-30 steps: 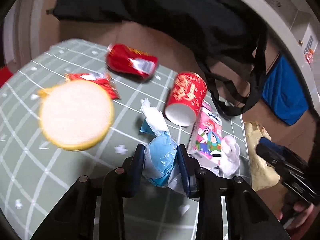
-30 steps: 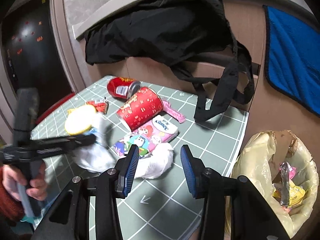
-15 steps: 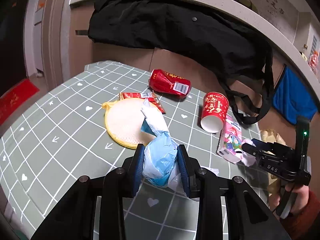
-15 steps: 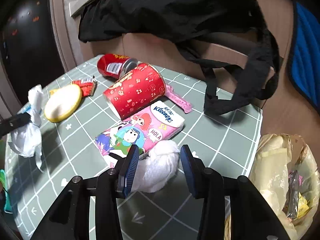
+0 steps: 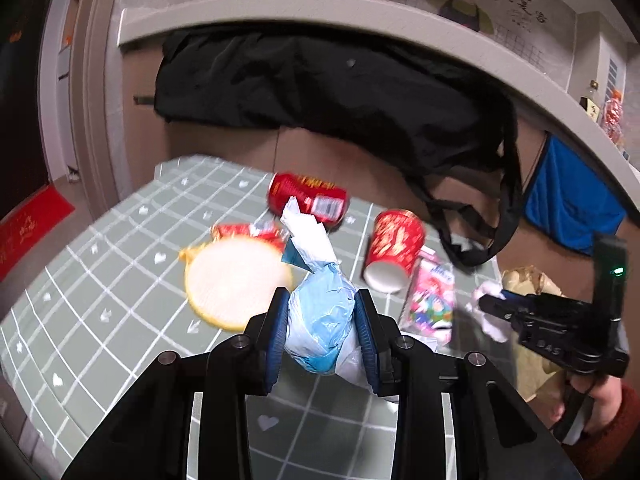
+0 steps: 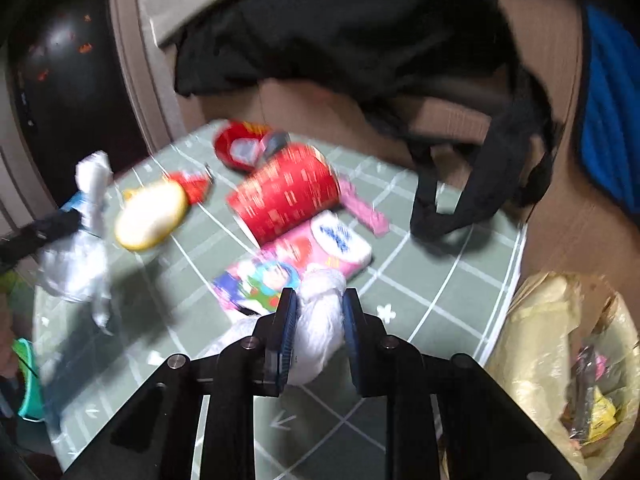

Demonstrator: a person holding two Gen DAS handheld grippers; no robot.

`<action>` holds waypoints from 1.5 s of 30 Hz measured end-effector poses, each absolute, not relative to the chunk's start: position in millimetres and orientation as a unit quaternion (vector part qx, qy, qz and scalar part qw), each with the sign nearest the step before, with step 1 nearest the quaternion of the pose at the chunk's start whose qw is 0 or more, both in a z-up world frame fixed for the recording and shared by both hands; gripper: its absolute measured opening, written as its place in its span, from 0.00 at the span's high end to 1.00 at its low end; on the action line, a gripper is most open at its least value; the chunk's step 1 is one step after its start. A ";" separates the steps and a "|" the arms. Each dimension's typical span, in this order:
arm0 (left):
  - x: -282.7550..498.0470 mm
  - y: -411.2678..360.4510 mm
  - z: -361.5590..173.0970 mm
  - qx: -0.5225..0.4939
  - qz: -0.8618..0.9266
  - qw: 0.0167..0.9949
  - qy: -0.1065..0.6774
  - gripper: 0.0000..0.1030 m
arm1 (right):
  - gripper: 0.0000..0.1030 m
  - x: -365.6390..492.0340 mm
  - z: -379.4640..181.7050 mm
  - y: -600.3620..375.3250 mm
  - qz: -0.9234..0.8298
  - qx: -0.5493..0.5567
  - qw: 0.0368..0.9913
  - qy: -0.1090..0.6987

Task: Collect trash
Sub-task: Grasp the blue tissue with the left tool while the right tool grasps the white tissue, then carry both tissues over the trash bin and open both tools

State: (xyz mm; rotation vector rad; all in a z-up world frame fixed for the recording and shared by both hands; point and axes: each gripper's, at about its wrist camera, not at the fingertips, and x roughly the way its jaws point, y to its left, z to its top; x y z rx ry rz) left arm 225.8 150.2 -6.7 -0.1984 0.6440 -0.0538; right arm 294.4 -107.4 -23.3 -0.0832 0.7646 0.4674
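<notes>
Left wrist: left gripper [image 5: 322,326] clamps blue-white wrapper [image 5: 320,320] above table [image 5: 120,280] | Right wrist: right gripper [image 6: 318,326] jaws just closed onto white tissue wad [image 6: 320,320] beside tissue pack [image 6: 296,260] | bin [image 6: 560,360] at right

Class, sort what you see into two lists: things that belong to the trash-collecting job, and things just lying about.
Job: blue wad in left gripper; white tissue in right gripper, whose jaws have just closed on it; red can; red cup; tissue pack; wrapper; trash bag.

Lying about: black bag; blue cloth; yellow disc.
</notes>
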 end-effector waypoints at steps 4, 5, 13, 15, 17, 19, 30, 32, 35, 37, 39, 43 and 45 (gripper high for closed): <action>222.0 131.6 28.9 -0.071 -0.028 0.958 0.276 0.67 | 0.79 278.6 21.0 -116.6 0.239 -0.035 0.915 0.324; 221.5 127.4 36.4 -0.066 -0.026 0.961 0.267 0.67 | 0.79 275.7 31.3 -118.9 0.241 -0.035 0.918 0.314; 208.3 87.5 93.4 -0.027 -0.030 0.980 0.196 0.67 | 0.79 243.6 102.0 -148.5 0.242 -0.019 0.942 0.232; 205.8 78.6 102.1 -0.024 -0.035 0.982 0.186 0.67 | 0.79 235.9 115.1 -157.6 0.237 -0.013 0.948 0.212; 203.4 70.0 108.9 -0.021 -0.038 0.983 0.180 0.67 | 0.79 229.5 124.3 -164.6 0.233 -0.012 0.952 0.199; 201.2 60.0 114.4 -0.016 -0.044 0.984 0.174 0.67 | 0.79 222.7 129.2 -172.0 0.226 -0.018 0.955 0.190; 198.1 -7.7 129.1 0.007 -0.095 0.982 0.161 0.67 | 0.79 201.9 144.9 -230.2 0.185 -0.010 0.970 0.156; 202.2 -22.5 126.8 0.004 -0.116 0.979 0.167 0.67 | 0.79 199.2 144.6 -243.0 0.173 -0.004 0.973 0.153; 208.8 -44.3 121.7 -0.002 -0.146 0.973 0.179 0.67 | 0.79 196.4 141.1 -261.8 0.157 0.003 0.975 0.154; 213.4 -60.0 116.9 -0.001 -0.164 0.969 0.183 0.67 | 0.79 194.5 137.6 -274.9 0.141 0.005 0.977 0.158; 218.0 -77.0 112.8 -0.001 -0.183 0.965 0.187 0.67 | 0.79 193.5 134.2 -285.7 0.126 0.003 0.979 0.162; 224.4 -106.8 105.4 0.004 -0.214 0.958 0.190 0.67 | 0.79 190.3 128.6 -309.1 0.100 0.007 0.981 0.168; 229.1 -121.2 102.4 0.007 -0.227 0.955 0.193 0.67 | 0.79 188.1 126.0 -319.9 0.086 0.011 0.982 0.170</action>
